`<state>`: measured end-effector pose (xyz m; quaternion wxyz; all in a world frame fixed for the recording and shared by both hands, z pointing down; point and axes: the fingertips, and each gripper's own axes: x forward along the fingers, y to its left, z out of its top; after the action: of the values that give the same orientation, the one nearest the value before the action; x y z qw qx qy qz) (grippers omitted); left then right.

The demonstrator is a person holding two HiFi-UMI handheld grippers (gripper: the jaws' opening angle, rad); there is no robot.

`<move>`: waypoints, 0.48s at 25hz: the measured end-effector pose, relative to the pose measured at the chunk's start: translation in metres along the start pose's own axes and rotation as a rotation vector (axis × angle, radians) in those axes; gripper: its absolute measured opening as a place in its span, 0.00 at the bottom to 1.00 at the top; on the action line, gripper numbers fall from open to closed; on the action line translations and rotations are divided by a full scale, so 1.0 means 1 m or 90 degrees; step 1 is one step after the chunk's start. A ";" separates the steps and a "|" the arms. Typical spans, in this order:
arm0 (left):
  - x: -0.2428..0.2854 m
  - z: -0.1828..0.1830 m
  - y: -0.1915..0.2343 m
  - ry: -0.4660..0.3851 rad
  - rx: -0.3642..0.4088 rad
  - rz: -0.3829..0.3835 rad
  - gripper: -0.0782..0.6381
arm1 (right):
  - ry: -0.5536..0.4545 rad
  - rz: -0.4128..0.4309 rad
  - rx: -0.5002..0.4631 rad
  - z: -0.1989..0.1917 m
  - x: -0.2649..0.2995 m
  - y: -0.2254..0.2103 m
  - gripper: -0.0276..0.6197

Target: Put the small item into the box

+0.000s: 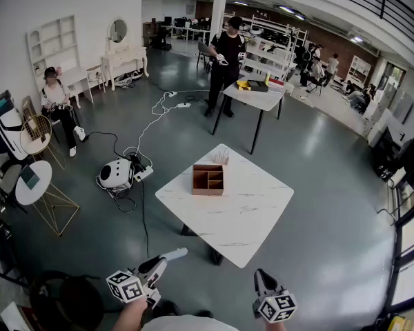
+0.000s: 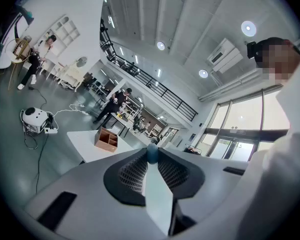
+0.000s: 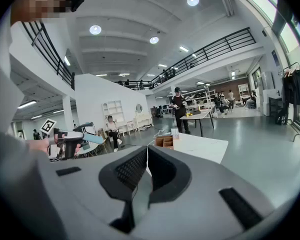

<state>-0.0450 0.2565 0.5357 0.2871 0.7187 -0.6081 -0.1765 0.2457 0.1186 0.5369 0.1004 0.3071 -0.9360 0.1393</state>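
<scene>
Brown and open at the top, the box [image 1: 208, 179] is divided into compartments and sits on the far part of a white marbled worktop [image 1: 243, 216]. The small item [image 1: 222, 157] is pale and too small to make out in detail. It stands on the worktop just beside the box's far edge, outside the box.

Both tools are held low, close to the person's body and well apart from the worktop. The left tool [image 1: 181, 253] points toward the worktop. In the left gripper view its jaws are pressed together, the bluish tips meeting with nothing between them. The right tool [image 1: 261, 274] also aims forward, and in the right gripper view its jaws are drawn in to a thin slit and grip nothing. Each tool carries a cube with square markers near the hand.

The floor [image 1: 317, 185] is grey and glossy. Left of the worktop, a white rounded machine [image 1: 116, 174] rests on it, with cables [image 1: 146, 126] trailing away across it. A seated person [image 1: 55, 96] is by the left wall. Farther back, a standing person [image 1: 228, 47] in dark clothes is at a second table [image 1: 259, 96].
</scene>
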 end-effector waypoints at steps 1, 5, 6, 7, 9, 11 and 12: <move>-0.001 0.000 0.001 0.001 -0.001 0.000 0.21 | 0.001 -0.001 0.001 0.000 0.000 0.001 0.08; -0.003 -0.001 0.001 0.002 -0.003 -0.001 0.21 | 0.001 -0.006 0.007 0.003 -0.001 0.004 0.08; -0.003 -0.001 0.001 0.002 -0.004 -0.002 0.21 | 0.000 -0.006 0.008 0.003 -0.002 0.004 0.09; -0.004 -0.001 0.001 0.002 -0.004 -0.002 0.21 | -0.001 -0.006 0.008 0.003 -0.002 0.005 0.09; -0.004 -0.003 0.002 0.002 -0.005 -0.002 0.21 | -0.004 -0.004 0.008 0.003 -0.001 0.006 0.09; -0.005 -0.004 0.004 0.002 -0.006 -0.001 0.21 | -0.003 -0.005 0.007 0.001 -0.001 0.007 0.09; -0.005 -0.004 0.005 0.003 -0.007 -0.001 0.21 | -0.002 -0.005 0.007 0.000 0.000 0.009 0.08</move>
<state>-0.0478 0.2620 0.5417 0.2925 0.7181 -0.6057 -0.1787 0.2407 0.1255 0.5346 0.0981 0.3116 -0.9342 0.1433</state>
